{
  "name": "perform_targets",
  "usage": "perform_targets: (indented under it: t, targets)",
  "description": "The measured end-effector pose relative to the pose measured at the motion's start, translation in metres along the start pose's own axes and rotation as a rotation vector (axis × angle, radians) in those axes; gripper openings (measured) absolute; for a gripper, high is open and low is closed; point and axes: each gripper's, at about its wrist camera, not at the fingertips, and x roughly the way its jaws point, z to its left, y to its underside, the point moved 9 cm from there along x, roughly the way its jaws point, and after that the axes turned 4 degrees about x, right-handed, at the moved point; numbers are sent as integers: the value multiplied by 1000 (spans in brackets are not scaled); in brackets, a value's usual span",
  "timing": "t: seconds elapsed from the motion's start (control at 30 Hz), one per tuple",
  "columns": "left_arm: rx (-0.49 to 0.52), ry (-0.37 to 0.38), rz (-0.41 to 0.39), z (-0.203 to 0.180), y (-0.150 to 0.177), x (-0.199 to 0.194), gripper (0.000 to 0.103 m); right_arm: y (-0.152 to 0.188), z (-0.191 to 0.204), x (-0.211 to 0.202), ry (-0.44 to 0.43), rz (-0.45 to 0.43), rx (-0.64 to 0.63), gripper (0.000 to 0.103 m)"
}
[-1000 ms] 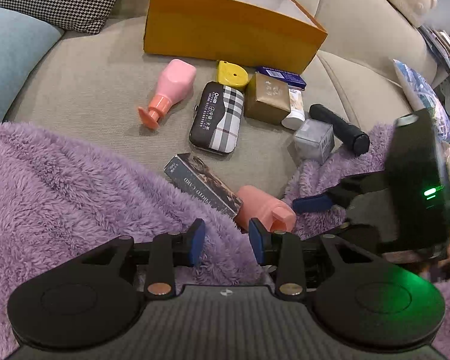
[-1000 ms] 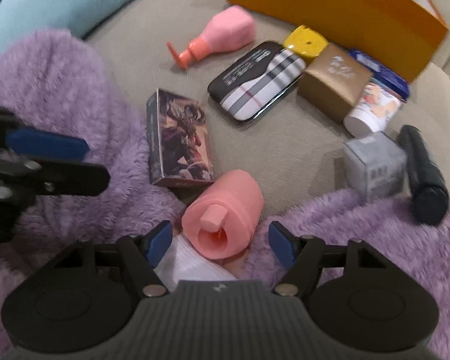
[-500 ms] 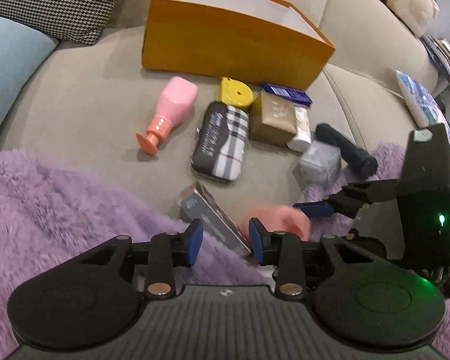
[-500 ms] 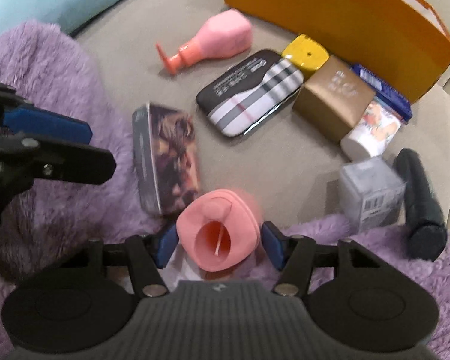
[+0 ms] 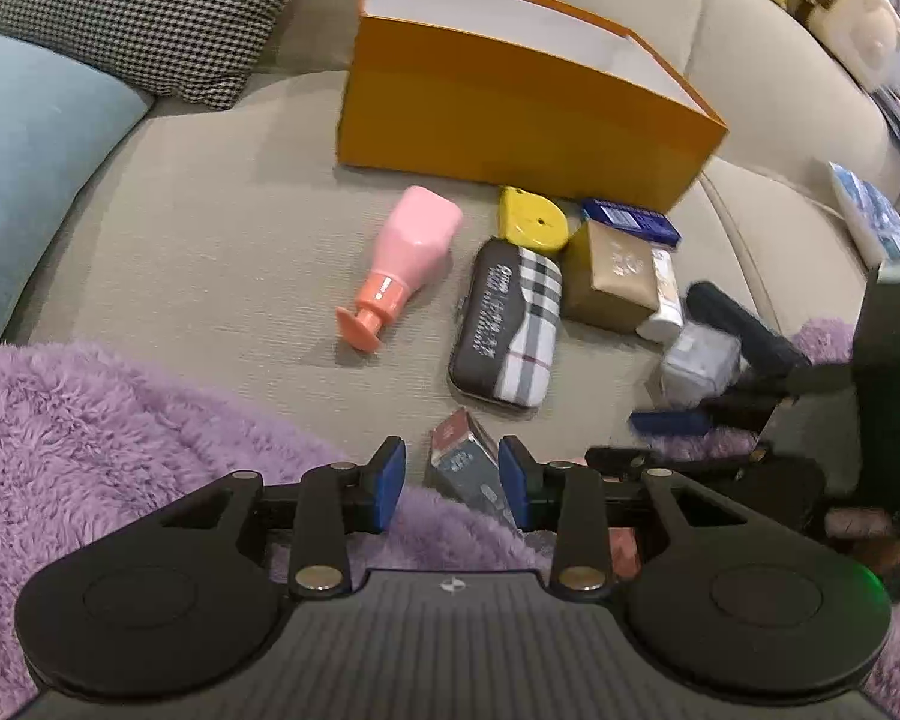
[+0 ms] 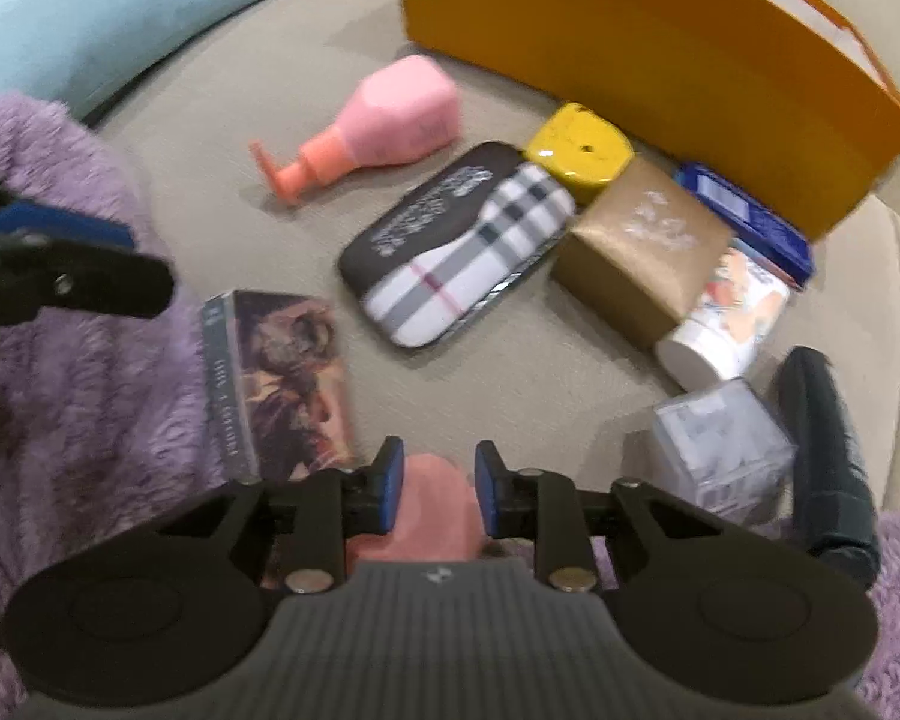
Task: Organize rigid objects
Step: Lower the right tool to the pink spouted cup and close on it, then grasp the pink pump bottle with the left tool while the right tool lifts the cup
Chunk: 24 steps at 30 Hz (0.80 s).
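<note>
Right wrist view: your right gripper (image 6: pixel 437 495) has the soft pink rounded bottle (image 6: pixel 435 516) sitting squarely between its blue pads, jaws closing and touching both its sides. Your left gripper (image 5: pixel 452 483) stays partly open, gripping nothing, above the dark printed card box (image 5: pixel 465 468).

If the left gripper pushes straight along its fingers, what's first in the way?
Likely the dark printed box, lying right ahead between the left gripper fingers on the purple blanket. Depth is unclear, and nothing is gripped.
</note>
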Motion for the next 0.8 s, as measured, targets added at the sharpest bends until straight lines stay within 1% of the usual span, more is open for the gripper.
perform_targets:
  t: [0.03,0.07,0.1,0.13,0.2,0.27,0.3,0.33,0.47,0.6,0.67,0.7,0.73,0.8]
  targets:
    - [15,6,2,-3,2,-1,43,-1,-2,-4,1,-9,12,44]
    - [24,13,1,-5,3,-2,44,-1,-5,-10,-13,-21,28,48]
    - [34,23,0,-8,5,-4,45,1,-6,-17,-38,-32,46,56]
    - [40,35,1,-10,7,-5,46,3,-6,-23,-62,-37,59,59]
    - [52,47,2,-13,10,-6,46,12,-5,-35,-111,-41,73,60]
    - [57,47,4,-15,11,-6,46,20,-1,-42,-142,-31,63,66]
    - [59,45,6,-15,11,-6,46,24,2,-43,-147,-24,50,72]
    - [61,44,8,-16,11,-5,47,27,4,-42,-137,-17,37,74]
    - [84,22,11,-20,13,-5,47,35,10,-30,-131,25,-5,74]
    - [92,16,12,-22,15,-4,48,42,21,-20,-79,37,-121,74]
    - [92,14,15,-21,15,-2,48,45,25,-12,-68,50,-160,74]
    - [92,14,15,-22,14,-2,48,45,25,-7,-64,60,-165,73]
    - [93,13,15,-21,14,-2,48,45,25,-4,-55,67,-168,66]
    - [91,13,13,-21,13,-1,48,44,24,-3,-52,64,-169,63]
